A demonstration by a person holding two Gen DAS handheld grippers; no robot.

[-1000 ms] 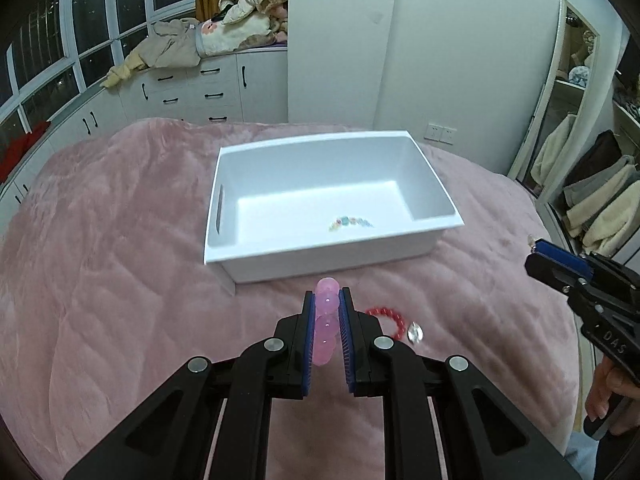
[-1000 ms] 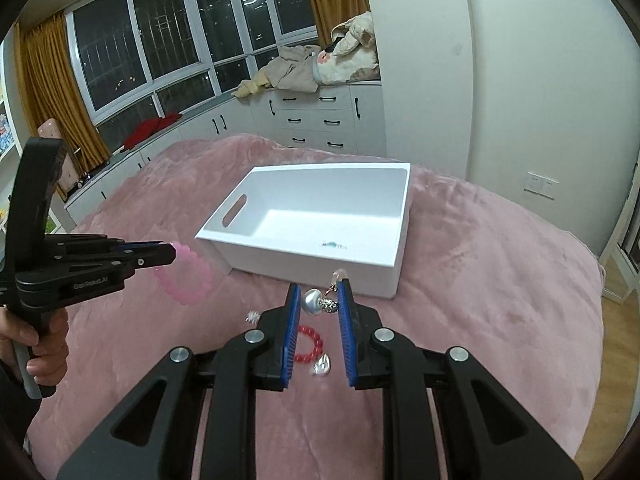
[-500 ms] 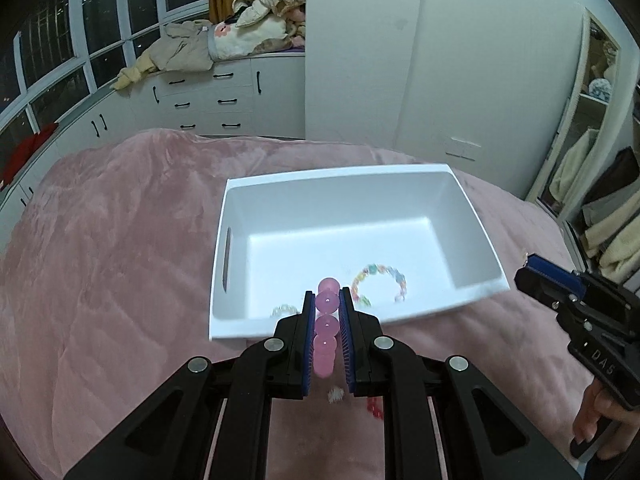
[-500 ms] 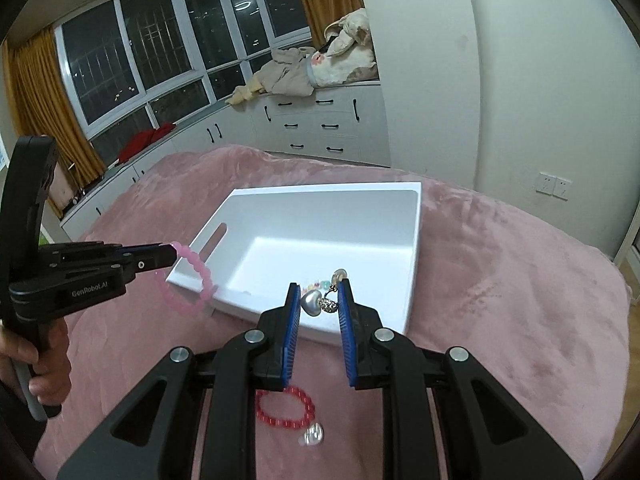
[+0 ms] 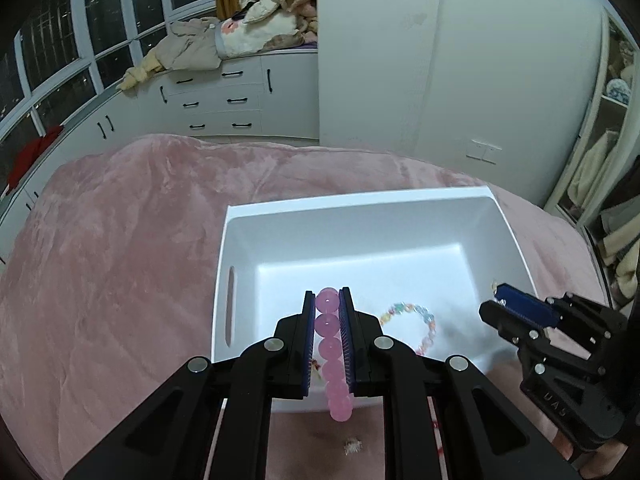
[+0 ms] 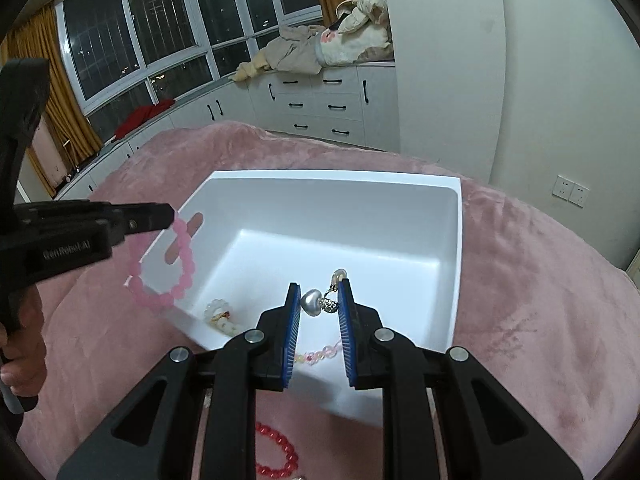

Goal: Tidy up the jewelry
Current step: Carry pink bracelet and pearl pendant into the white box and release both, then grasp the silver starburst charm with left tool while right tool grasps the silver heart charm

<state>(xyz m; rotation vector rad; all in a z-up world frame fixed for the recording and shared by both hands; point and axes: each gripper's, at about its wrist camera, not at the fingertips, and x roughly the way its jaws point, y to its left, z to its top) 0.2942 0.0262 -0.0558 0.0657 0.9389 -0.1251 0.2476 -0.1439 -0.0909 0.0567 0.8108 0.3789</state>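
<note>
Left wrist view: the left gripper (image 5: 327, 300) pinched a pink round-bead bracelet (image 5: 331, 356) above the white rectangular plastic bin's (image 5: 360, 208) near edge, on the pink plush blanket (image 5: 120, 240). Right wrist view: the right gripper (image 6: 319, 294) clamped a silver heart-charm bracelet (image 6: 312, 302) over the bin, while a red bead bracelet (image 6: 278, 454) lay on the blanket outside.

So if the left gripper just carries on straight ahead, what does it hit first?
Probably the floor of the white plastic bin: the left gripper, shut on the pink bead bracelet, points down over the near rim, left of the pastel bead bracelet. Depth is uncertain.
</note>
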